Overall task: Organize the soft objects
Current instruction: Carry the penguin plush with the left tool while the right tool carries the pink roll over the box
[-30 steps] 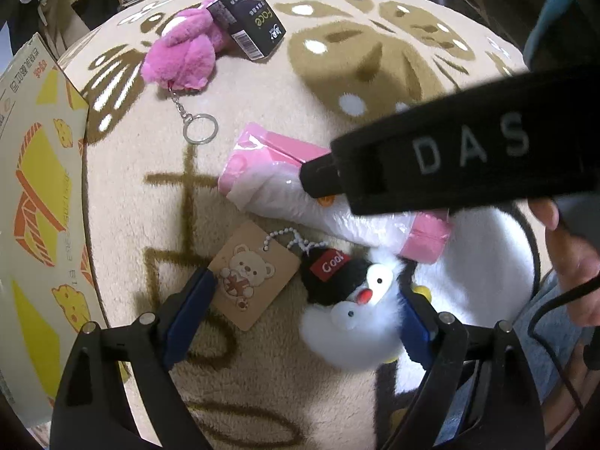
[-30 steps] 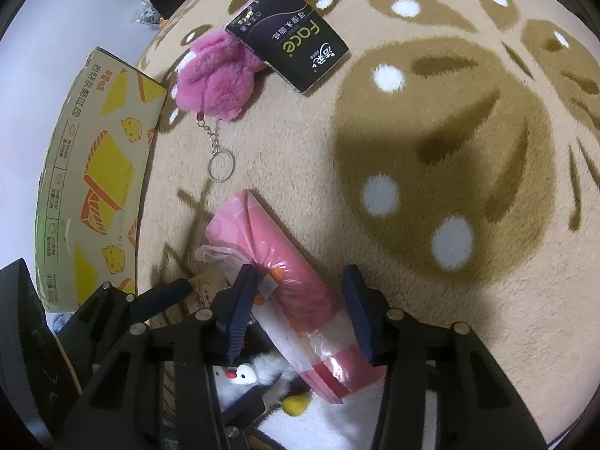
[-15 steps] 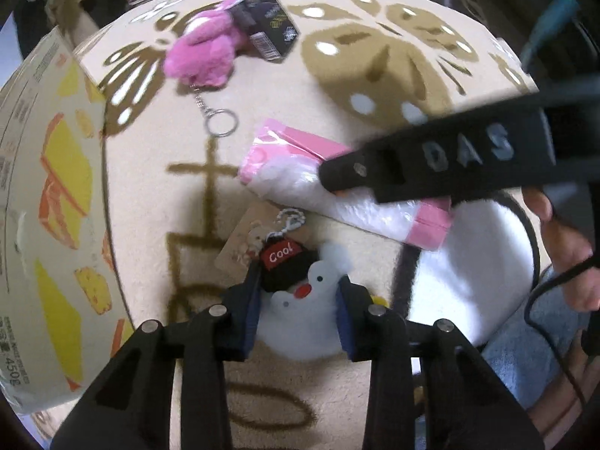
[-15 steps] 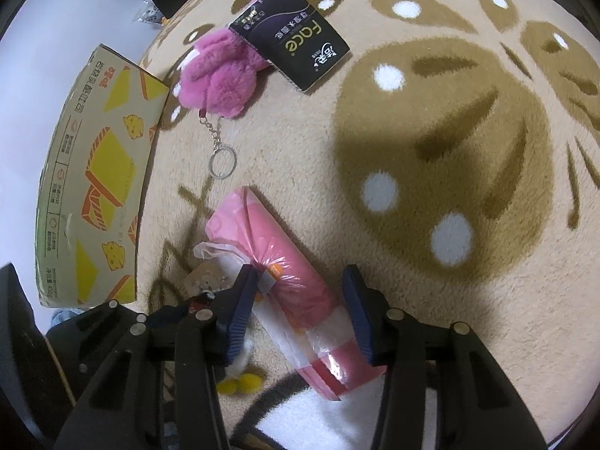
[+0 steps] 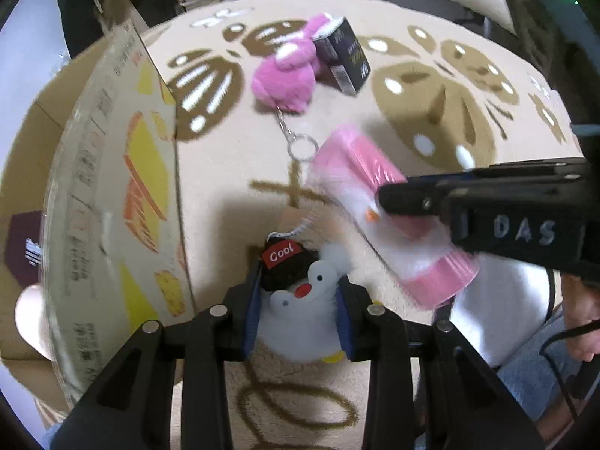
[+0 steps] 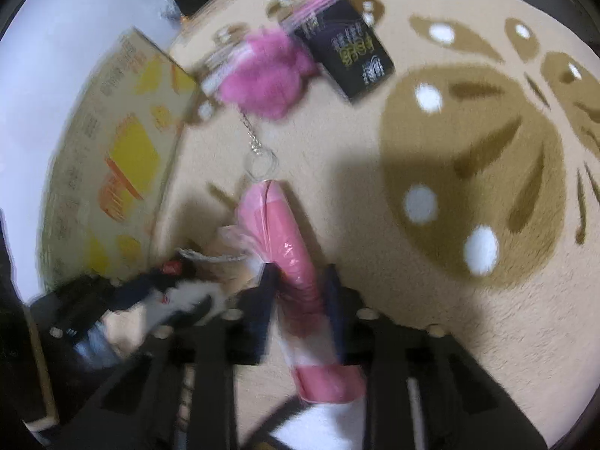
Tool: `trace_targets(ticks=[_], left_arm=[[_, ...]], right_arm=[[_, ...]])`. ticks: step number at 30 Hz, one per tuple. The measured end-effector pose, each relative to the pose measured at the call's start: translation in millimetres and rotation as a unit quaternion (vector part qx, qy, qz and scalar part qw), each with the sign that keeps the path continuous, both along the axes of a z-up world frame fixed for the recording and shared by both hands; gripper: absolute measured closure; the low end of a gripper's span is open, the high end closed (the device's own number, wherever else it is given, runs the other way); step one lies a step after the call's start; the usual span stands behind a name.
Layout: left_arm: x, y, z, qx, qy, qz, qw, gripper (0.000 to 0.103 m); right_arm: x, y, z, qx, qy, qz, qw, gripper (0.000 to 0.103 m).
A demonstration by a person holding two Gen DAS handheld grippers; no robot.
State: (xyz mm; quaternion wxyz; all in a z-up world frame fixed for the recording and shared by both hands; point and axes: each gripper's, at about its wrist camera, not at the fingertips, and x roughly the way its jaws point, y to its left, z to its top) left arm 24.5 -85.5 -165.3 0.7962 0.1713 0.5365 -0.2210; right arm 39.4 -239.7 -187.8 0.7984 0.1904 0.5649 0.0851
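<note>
Rug | left tool clamps penguin plush | right tool clamps pink pack

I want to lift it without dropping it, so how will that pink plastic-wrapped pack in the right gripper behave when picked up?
The pink pack looks soft: it seems pinched narrower where the right gripper squeezes it. It would probably sag at both free ends, since they overhang the fingers. Its glossy film wrapper may slip under a light grip.
</note>
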Motion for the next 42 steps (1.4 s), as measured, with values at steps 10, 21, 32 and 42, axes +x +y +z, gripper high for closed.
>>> trace_targets(ticks=[10,21,32,42], left_arm=[[10,-1,66,-0.019,-0.102,0.023,0.9943,0.071],[22,57,155,-0.062,-0.203,0.108,0.9713,0.071],[40,113,181,-0.073,-0.230,0.175,0.9545,0.070],[50,136,167,-0.079,-0.209,0.180,0.9579,0.070]], right_arm=[[1,-3,45,-0.032,-0.062,-0.034,0.997,0.090],[8,12,125,-0.056,-0.201,-0.063,0.976,0.090],[15,64,162,-0.025,-0.287,-0.044,0.957,0.090],[13,126,144,0.006,-0.276,0.019,0.961,0.090]])
